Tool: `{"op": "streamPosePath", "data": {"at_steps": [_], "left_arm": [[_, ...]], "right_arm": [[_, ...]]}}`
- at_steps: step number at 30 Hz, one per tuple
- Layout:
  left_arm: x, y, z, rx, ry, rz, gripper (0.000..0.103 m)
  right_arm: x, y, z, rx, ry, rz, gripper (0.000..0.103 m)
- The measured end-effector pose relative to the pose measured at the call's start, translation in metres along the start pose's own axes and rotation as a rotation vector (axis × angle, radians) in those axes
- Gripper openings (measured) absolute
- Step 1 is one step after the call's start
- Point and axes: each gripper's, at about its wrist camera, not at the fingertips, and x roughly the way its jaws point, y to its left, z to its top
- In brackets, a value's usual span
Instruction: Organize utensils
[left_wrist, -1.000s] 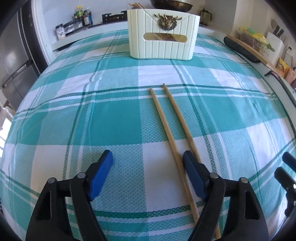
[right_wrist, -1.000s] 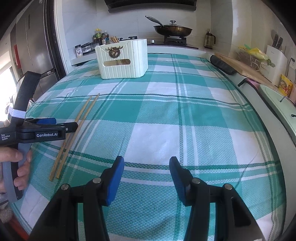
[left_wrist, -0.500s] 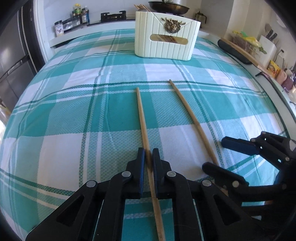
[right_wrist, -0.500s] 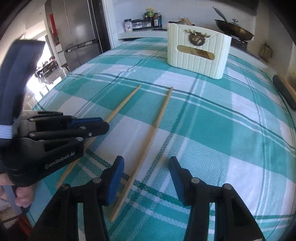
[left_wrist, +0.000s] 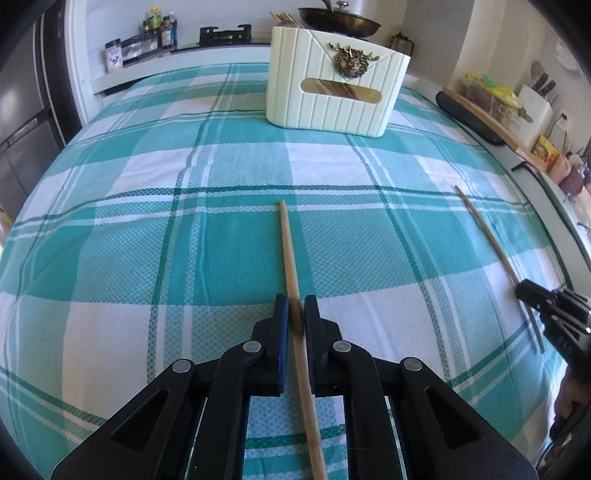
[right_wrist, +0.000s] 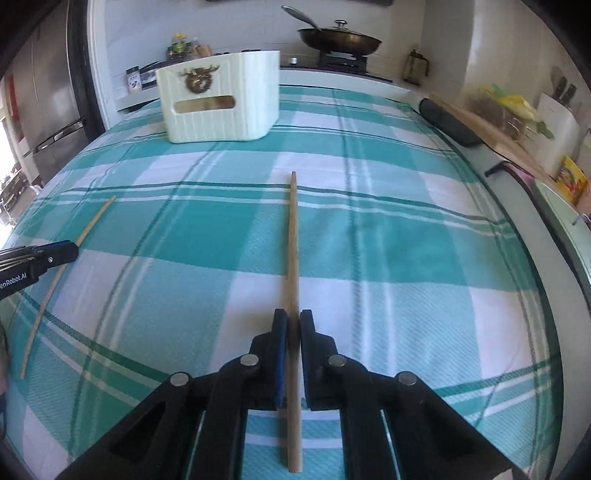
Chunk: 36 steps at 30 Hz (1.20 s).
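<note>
Nearest, the left gripper (left_wrist: 294, 317) has its jaws pinching one wooden chopstick (left_wrist: 290, 254), which runs forward from between the pads over the teal plaid tablecloth (left_wrist: 147, 229). The right gripper (right_wrist: 293, 328) likewise clamps a second chopstick (right_wrist: 293, 240), its tip pointing toward the far counter. That makes two chopsticks, one per gripper, well apart from each other. Nothing lies on the cloth between them and the single cream utensil holder (left_wrist: 334, 88), which stands upright at the table's far end with more sticks showing through its slot. Beyond it sits one lidded pan (right_wrist: 339, 38) on the stove.
</note>
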Motion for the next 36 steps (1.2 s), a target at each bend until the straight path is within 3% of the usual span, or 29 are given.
{"op": "streamPosePath", "data": {"at_steps": [1,2,3,4,5,8,10,15,31,36], "left_arm": [[-0.001,0.001,-0.001,-0.001,0.004,-0.008,0.014],[-0.003,0.002,-0.002,-0.001,0.006,-0.017,0.029],[-0.004,0.003,-0.003,0.002,0.009,-0.015,0.057],[-0.006,0.004,-0.005,0.009,0.010,0.002,0.071],[-0.009,0.006,-0.009,0.016,0.006,0.034,0.088],[-0.006,0.013,-0.019,0.037,0.037,0.098,0.089],[-0.009,0.015,-0.025,0.052,0.026,0.131,0.096],[-0.007,0.020,-0.027,0.023,0.040,0.144,0.103],[-0.008,0.021,-0.027,-0.002,0.006,0.147,0.102],[-0.007,0.021,-0.026,0.024,0.028,0.133,0.102]], "right_arm": [[-0.004,-0.006,-0.003,0.006,-0.005,-0.003,0.010],[-0.007,-0.009,-0.005,0.011,-0.011,0.001,0.011],[-0.010,-0.012,-0.007,0.017,-0.016,0.005,0.027],[-0.013,-0.014,-0.009,0.022,-0.020,0.005,0.041],[-0.015,-0.015,-0.011,0.025,-0.028,0.001,0.061],[-0.017,-0.019,-0.015,0.013,-0.037,-0.010,0.062],[-0.012,-0.019,-0.017,0.003,-0.022,-0.003,0.062],[-0.005,-0.025,-0.017,0.028,-0.001,0.016,0.068],[-0.001,-0.026,-0.015,0.025,-0.006,0.023,0.075],[-0.001,-0.026,-0.015,0.029,-0.005,0.026,0.075]]}}
